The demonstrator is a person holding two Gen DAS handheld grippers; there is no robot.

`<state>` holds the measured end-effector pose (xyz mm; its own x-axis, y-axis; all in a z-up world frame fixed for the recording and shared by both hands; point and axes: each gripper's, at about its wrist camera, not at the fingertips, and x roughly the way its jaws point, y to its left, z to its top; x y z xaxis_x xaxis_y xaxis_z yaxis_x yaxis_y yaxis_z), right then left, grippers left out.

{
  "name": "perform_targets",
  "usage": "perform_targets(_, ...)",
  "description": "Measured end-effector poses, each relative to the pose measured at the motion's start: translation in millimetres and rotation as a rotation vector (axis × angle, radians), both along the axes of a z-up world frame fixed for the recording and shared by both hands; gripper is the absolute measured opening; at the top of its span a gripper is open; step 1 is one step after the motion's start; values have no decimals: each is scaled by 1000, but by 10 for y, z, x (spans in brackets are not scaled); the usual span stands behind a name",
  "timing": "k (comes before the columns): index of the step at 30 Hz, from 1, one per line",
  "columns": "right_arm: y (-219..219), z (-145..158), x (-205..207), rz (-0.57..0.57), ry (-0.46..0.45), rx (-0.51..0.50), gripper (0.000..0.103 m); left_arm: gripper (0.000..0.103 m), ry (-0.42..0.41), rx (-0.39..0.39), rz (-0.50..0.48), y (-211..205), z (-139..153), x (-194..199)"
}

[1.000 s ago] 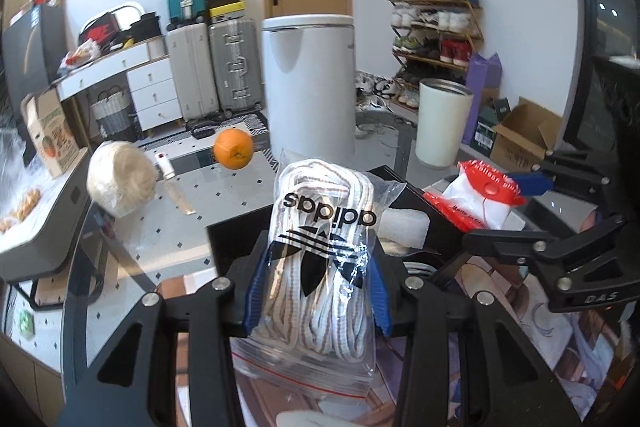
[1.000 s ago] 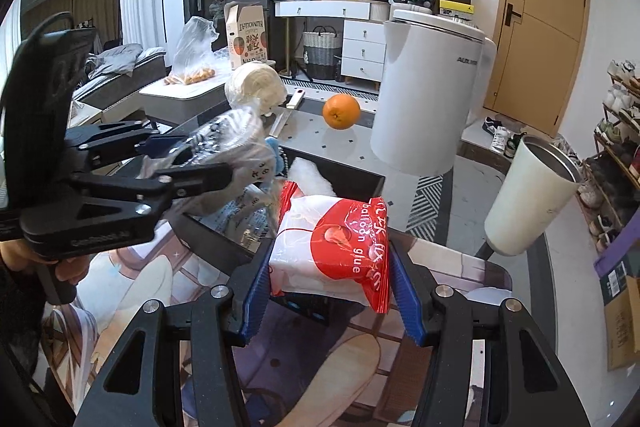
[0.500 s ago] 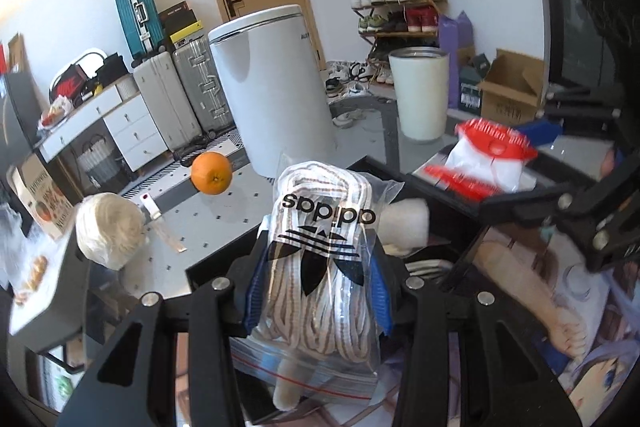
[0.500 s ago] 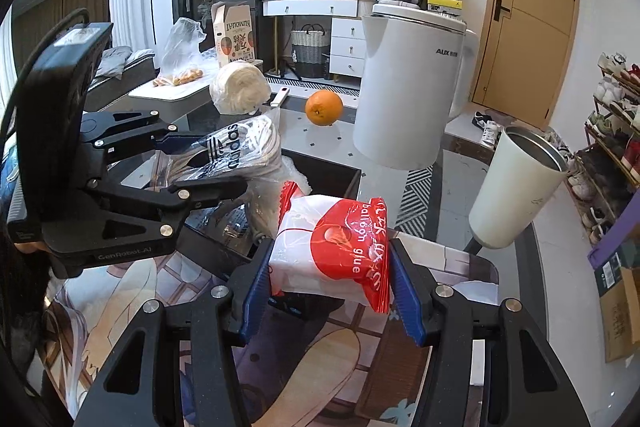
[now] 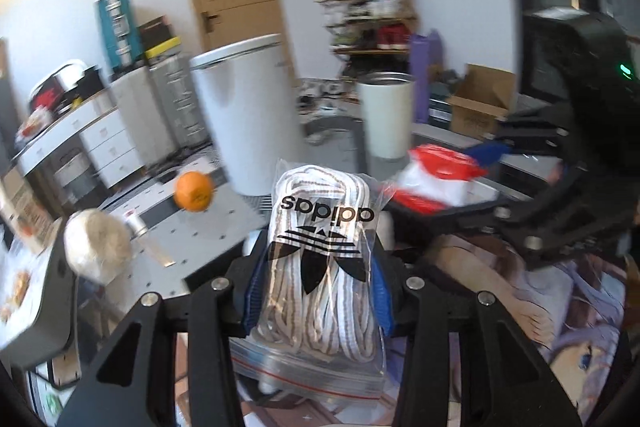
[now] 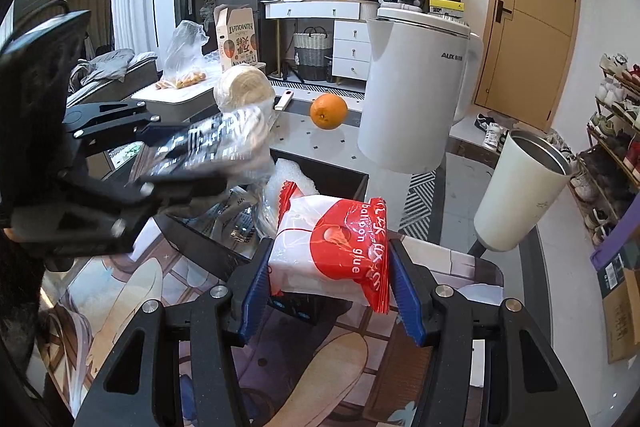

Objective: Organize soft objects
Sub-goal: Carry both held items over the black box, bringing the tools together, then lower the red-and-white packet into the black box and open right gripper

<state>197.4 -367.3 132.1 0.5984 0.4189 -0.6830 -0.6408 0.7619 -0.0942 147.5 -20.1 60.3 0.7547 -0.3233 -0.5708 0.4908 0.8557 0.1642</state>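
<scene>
Gripping a bag of laces [image 5: 323,267], the left claw [image 5: 318,291] hangs mid-frame; the right claw [image 6: 330,281] clamps a red packet [image 6: 332,251]. Neither is stowed in the black box [image 6: 320,173] yet.

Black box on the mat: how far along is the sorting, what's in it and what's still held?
Done: the black box already holds some white and clear-plastic packets. In hand: the left gripper grips the adidas lace bag; the right gripper grips the red-and-white balloon glue pack, both raised near the box. Left: both still need placing. The wrapped white roll also sits outside.
</scene>
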Motion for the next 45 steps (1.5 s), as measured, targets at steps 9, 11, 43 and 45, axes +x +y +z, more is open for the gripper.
perform_targets(9, -77, -7, 1, -26, -5, -11, 55, 44, 46, 80, -23, -126, -215, 178)
perform_targets(11, -87, -10, 6, -29, -5, -10, 55, 44, 50, 78, -22, -117, -231, 195)
perform_targets(43, 647, -169, 20, 168, 42, 22, 79, 46, -20, -58, 125, 498, -41, 89)
perform_targets(45, 587, -139, 0, 164, 34, 34, 80, 46, -21, -59, 123, 502, -44, 90)
